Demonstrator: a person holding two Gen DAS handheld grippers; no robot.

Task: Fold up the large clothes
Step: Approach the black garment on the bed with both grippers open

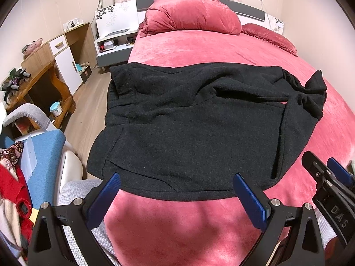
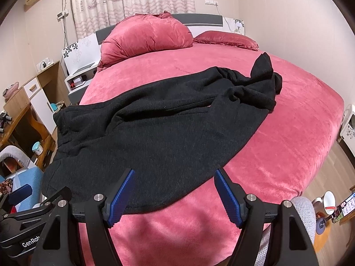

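A large black fleece garment point(image 1: 199, 128) lies spread across the pink bed point(image 1: 221, 46), partly folded, with a bunched sleeve point(image 1: 310, 93) at its far right. It also shows in the right wrist view point(image 2: 155, 128), its sleeve point(image 2: 259, 82) crumpled at the far end. My left gripper point(image 1: 177, 184) is open and empty, hovering just above the garment's near hem. My right gripper point(image 2: 174, 181) is open and empty over the hem's right part; it appears in the left wrist view point(image 1: 328, 177) at the lower right.
A pink duvet bundle point(image 1: 193, 13) and pillow point(image 1: 268, 35) sit at the headboard. Left of the bed are a white nightstand point(image 1: 113, 44), wooden desk point(image 1: 37, 82) and a blue chair with clothes point(image 1: 33, 155). A grey chair point(image 2: 304, 212) is at the right.
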